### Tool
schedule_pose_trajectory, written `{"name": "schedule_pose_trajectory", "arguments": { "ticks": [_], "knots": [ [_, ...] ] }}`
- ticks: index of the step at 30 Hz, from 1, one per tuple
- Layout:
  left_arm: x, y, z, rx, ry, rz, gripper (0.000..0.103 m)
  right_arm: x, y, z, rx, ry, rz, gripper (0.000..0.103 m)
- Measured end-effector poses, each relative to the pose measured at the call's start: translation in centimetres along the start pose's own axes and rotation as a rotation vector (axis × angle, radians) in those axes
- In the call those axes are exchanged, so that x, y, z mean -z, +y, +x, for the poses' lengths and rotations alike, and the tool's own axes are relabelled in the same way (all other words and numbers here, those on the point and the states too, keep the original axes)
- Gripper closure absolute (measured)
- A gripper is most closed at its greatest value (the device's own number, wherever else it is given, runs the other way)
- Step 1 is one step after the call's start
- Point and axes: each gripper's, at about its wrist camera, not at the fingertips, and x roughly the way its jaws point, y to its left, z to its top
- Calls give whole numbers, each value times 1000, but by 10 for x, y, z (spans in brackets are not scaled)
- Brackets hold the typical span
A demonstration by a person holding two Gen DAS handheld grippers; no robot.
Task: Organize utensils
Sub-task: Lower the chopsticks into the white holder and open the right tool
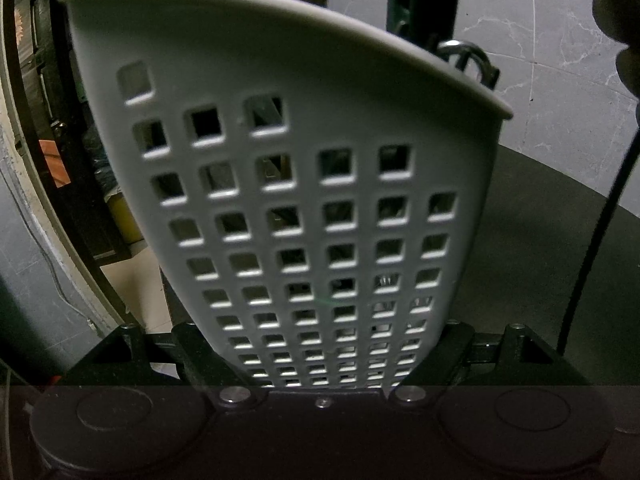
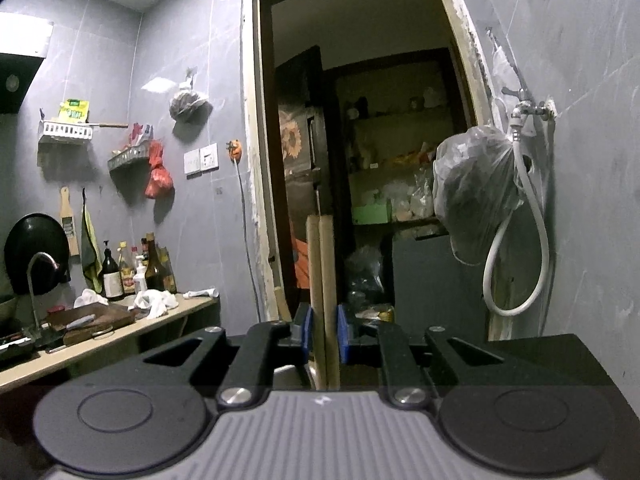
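We see the left gripper [image 1: 320, 344] clamped on the white perforated utensil holder [image 1: 280, 160], near the dark round table's [image 1: 540, 260] edge. The right gripper's [image 2: 323, 334] blue pads [image 2: 306, 330] flank an upright wooden handle [image 2: 322, 280]; contact unclear.

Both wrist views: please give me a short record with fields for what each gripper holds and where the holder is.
left gripper: shut on the white perforated utensil holder
holder position: over a dark round table
holder contents: metal glints through the holes; not identifiable
right gripper: upright wooden stick between the blue pads
background: doorway
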Motion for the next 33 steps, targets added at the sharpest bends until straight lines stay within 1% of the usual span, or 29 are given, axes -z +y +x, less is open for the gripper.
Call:
{"name": "schedule_pose_trajectory", "arguments": {
  "ticks": [2, 4, 8, 10, 11, 13, 14, 16, 18, 20, 22, 23, 24, 25, 28, 33],
  "knots": [
    [0, 0, 0, 1, 1, -1, 21, 2, 0, 0, -1, 13, 1, 80],
    [0, 1, 0, 3, 1, -2, 21, 3, 0, -1, -2, 24, 2, 70],
    [1, 2, 1, 9, 1, -2, 21, 2, 1, -3, -1, 34, 3, 58],
    [1, 5, 1, 13, 2, -4, 21, 0, 2, -7, 6, 31, 2, 46],
    [1, 5, 1, 15, 1, -4, 21, -1, 3, -9, 11, 30, 4, 43],
    [1, 8, 1, 19, -1, -4, 21, -2, 4, -15, 30, 27, 11, 31],
    [0, 9, 1, 21, -2, -4, 21, -3, 4, -19, 44, 25, 18, 28],
    [0, 11, 2, 26, -4, -2, 21, -3, 5, -26, 74, 25, 27, 18],
    [-1, 12, 1, 30, -9, 2, 20, -3, 6, -34, 108, 25, 31, 11],
    [-1, 14, 1, 33, -12, 5, 19, -2, 7, -42, 135, 26, 38, 8],
    [-1, 15, 2, 32, -14, 5, 16, -1, 9, -50, 163, 27, 38, 1],
    [-1, 16, 2, 31, -15, 3, 14, -2, 9, -54, 176, 26, 38, 1],
    [-1, 16, 1, 30, -19, -2, 7, -1, 9, -57, 188, 27, 41, 0],
    [-1, 17, 0, 27, -25, -7, 3, -1, 8, -60, 196, 28, 45, 0],
    [-1, 16, -3, 22, -36, -12, 1, -1, 8, -68, 211, 36, 57, 0],
    [1, 9, -10, -34, -33, -21, 1, -1, 4, -82, 195, 47, 70, 0]
  ]
}}
